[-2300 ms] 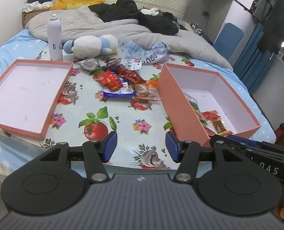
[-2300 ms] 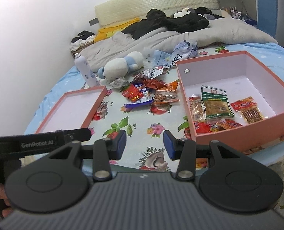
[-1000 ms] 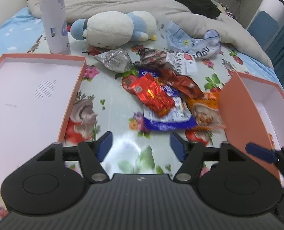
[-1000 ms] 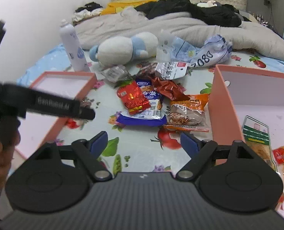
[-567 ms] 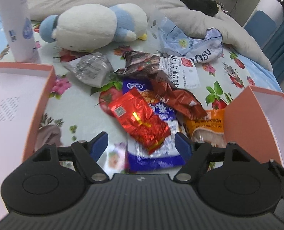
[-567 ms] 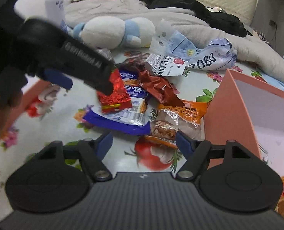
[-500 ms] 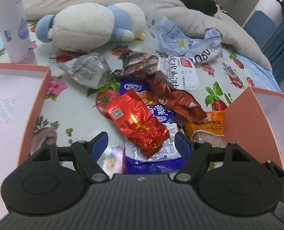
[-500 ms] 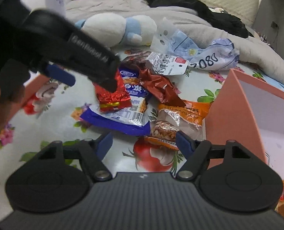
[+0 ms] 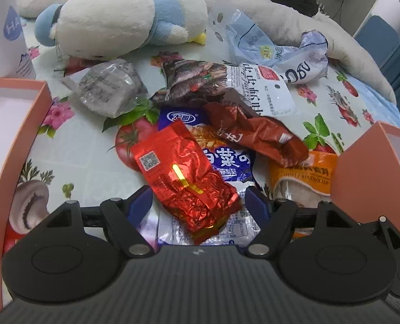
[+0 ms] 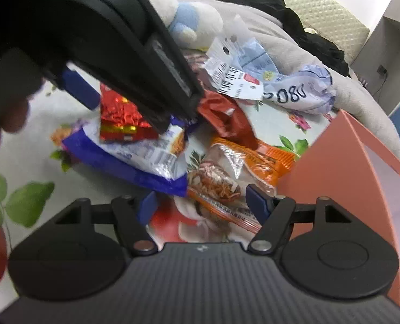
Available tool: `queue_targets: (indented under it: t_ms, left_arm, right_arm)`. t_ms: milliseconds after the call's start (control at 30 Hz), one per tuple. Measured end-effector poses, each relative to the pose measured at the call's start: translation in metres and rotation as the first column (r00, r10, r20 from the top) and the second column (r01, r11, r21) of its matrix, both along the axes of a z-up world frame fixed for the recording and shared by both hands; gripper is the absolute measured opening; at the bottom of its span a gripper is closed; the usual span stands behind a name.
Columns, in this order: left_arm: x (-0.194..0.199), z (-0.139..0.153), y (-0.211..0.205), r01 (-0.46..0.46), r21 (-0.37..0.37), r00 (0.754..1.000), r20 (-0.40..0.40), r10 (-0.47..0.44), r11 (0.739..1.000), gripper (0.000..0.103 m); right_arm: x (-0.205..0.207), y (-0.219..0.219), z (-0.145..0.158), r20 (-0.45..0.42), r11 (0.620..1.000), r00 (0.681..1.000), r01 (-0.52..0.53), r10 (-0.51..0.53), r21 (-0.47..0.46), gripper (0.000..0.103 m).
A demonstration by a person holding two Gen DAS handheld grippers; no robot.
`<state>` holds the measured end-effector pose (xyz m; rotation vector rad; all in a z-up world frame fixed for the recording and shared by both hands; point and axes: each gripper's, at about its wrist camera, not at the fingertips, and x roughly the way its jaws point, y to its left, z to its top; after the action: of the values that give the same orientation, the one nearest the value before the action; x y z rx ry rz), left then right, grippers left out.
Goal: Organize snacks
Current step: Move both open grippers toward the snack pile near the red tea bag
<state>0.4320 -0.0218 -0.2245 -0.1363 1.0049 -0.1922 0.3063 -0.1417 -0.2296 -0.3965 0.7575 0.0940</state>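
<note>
Here, mid-bed: left gripper (image 9: pixel 197 198) fingers closing, straddling the red foil packet (image 9: pixel 183 178) atop the blue packet (image 9: pixel 227 159); right gripper (image 10: pixel 200 201) closing around the orange packet (image 10: pixel 227 178), neither gripped.

Both wrist cams close, angled down at snack pile (image 9: pixel 200 145); right view, partly blurred, seemingly from its right.

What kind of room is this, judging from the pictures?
Most likely a bedroom: the snacks lie on a bed, with a grey quilt, a plush toy and a padded headboard behind them.
</note>
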Motion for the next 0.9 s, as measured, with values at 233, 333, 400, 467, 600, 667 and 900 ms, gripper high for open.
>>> queue_targets:
  t_ms: [233,333,400,467,600,667,900]
  left_arm:
    - [-0.001,-0.006,-0.004,0.031,0.016,1.000,0.006,-0.031,0.999,0.067]
    - [-0.004,-0.004,-0.002,0.041,0.020,0.999,0.009,-0.041,0.999,0.066]
    - [-0.006,-0.001,-0.001,0.040,0.017,0.999,0.007,-0.040,0.999,0.066]
    - [-0.011,0.001,0.000,0.040,0.018,0.999,0.008,-0.040,0.999,0.066]
    - [-0.020,0.008,0.003,0.035,0.026,0.999,0.018,-0.035,0.999,0.066]
    - [-0.023,0.011,0.007,0.027,0.030,0.999,0.020,-0.027,0.999,0.066]
    - [-0.029,0.020,0.022,0.002,0.052,0.999,0.033,-0.004,0.999,0.066]
  right_arm:
    - [0.004,-0.001,-0.003,-0.036,0.995,0.999,-0.003,0.006,0.098,0.020]
    - [0.004,0.000,-0.002,-0.065,0.994,0.998,-0.015,0.022,0.110,0.005]
    - [0.002,0.000,-0.001,-0.069,0.994,0.998,-0.004,0.012,0.113,0.003]
    - [-0.002,-0.002,0.001,-0.072,0.993,0.997,0.006,0.003,0.117,0.003]
    - [-0.010,-0.010,0.015,-0.004,0.989,0.998,0.064,-0.064,0.132,0.006]
    - [-0.013,-0.016,0.026,0.034,0.980,0.994,0.096,-0.103,0.173,0.007]
    - [0.008,-0.027,0.028,0.012,0.966,0.984,0.170,-0.176,0.197,0.046]
